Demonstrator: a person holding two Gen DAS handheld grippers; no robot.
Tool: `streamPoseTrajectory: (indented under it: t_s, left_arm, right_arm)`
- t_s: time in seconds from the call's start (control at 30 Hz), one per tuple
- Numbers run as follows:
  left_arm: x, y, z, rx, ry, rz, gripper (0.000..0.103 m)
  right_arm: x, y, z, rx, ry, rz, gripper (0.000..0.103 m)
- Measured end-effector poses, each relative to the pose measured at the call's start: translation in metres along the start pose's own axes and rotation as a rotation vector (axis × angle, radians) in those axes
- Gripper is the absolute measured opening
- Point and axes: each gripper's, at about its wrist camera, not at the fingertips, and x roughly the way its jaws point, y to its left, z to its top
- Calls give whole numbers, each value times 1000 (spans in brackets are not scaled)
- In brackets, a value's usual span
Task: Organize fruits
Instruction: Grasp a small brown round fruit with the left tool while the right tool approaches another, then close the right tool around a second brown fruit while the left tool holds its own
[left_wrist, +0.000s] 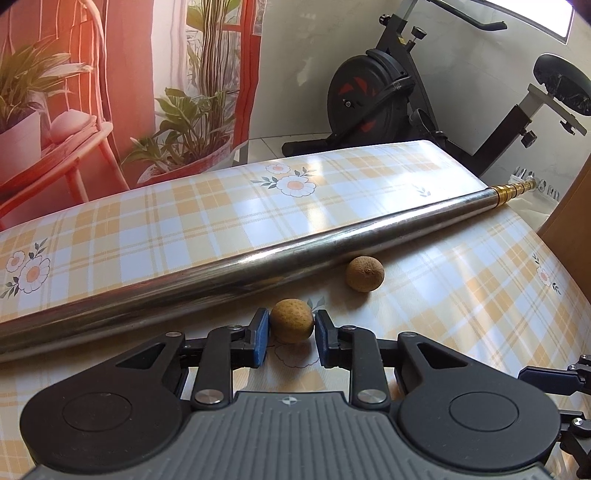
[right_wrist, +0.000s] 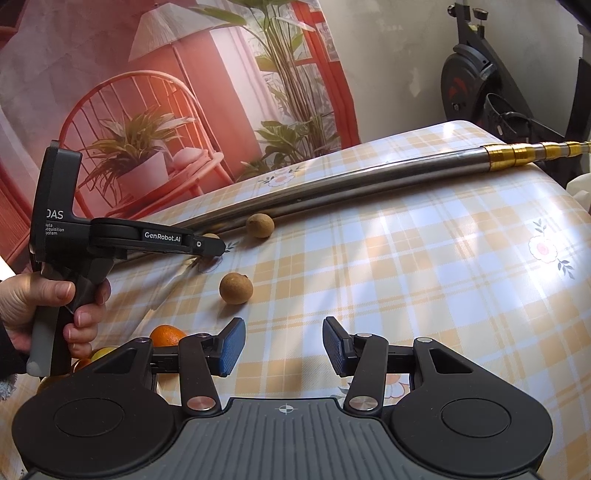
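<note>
Left gripper (left_wrist: 291, 330) has its blue pads (left_wrist: 261, 329) set either side of a small tan longan (left_wrist: 291, 320), jaws narrowed around it and apparently touching both flanks; whether real squeeze is applied cannot be told from the wrist view. Fruit rests on the plaid tablecloth (left_wrist: 480, 295), just beside the steel pole (left_wrist: 221, 269) lying across the table. Second longan (left_wrist: 365, 274) sits farther along, touching or nearly touching the pole. Right gripper (right_wrist: 282, 345) is spread wide, holding nothing, low over the cloth; a third longan (right_wrist: 236, 288) lies ahead of it, slightly left. An orange (right_wrist: 168, 334) and other citrus sit at that view's lower left, partly hidden behind the gripper body. Judged step: grasping the first longan for sorting, early in the task. Next move calls for a gentle close and a straight lift; the round shell could squirt out sideways if pinched off-centre.
</note>
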Motion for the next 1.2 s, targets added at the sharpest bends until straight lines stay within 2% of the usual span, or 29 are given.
streamPoseTrajectory:
  t_s: [0.27, 0.53, 0.73, 0.97, 1.2]
  left_arm:
    - [-40, 3, -11, 41, -59, -4, 28]
    - [-95, 17, -36, 44, -102, 6, 28]
    - [-131, 27, -56, 34, -126, 17, 28]
    - [-154, 35, -72, -27, -149, 5, 28]
    - [-166, 37, -81, -46, -155, 2, 28]
  right_arm:
    - [6, 5, 5, -20, -1, 14, 45]
    - [25, 22, 23, -49, -7, 77, 42]
    - [49, 35, 32, -92, 20, 75, 33]
    - [72, 43, 34, -123, 69, 41, 27]
    - [68, 47, 30, -120, 65, 34, 26]
